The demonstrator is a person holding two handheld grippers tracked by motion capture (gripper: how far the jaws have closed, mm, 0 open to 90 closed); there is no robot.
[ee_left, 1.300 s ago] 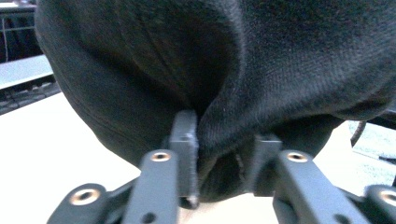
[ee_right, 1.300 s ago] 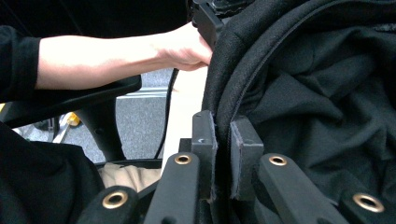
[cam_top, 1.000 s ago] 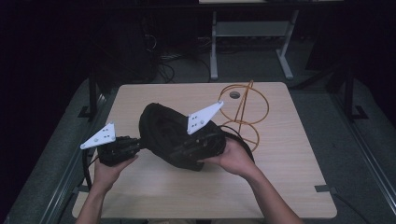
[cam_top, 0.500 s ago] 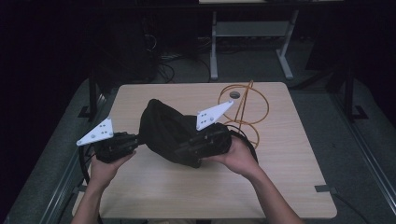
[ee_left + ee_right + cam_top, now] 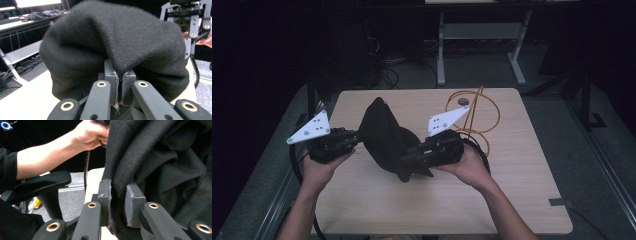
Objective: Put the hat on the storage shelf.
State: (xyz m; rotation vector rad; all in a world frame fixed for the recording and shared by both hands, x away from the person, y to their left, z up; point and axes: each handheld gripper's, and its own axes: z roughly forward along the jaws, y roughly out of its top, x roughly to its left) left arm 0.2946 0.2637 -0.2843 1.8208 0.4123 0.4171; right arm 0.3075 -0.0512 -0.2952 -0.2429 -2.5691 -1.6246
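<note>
A black knit cloth [image 5: 382, 135] hangs between my two grippers above the wooden table [image 5: 512, 195]. My left gripper [image 5: 358, 137] holds its left edge, and in the left gripper view that gripper [image 5: 121, 85] is shut tight on a fold of the cloth [image 5: 112, 42]. My right gripper [image 5: 407, 157] is at the cloth's lower right. Its jaws [image 5: 117, 197] have just been opening a little, and a thick fold of the cloth [image 5: 162, 157] still sits between the pads, touching both.
An orange cable loop [image 5: 479, 112] stands at the back right of the table beside a small round disc [image 5: 463, 101]. A black chair armrest [image 5: 42, 182] is below the table edge. Desk legs and cables are on the floor behind.
My left gripper has risen and drawn left, pulling the cloth up into a taller peak. The right hand has stayed almost in place.
</note>
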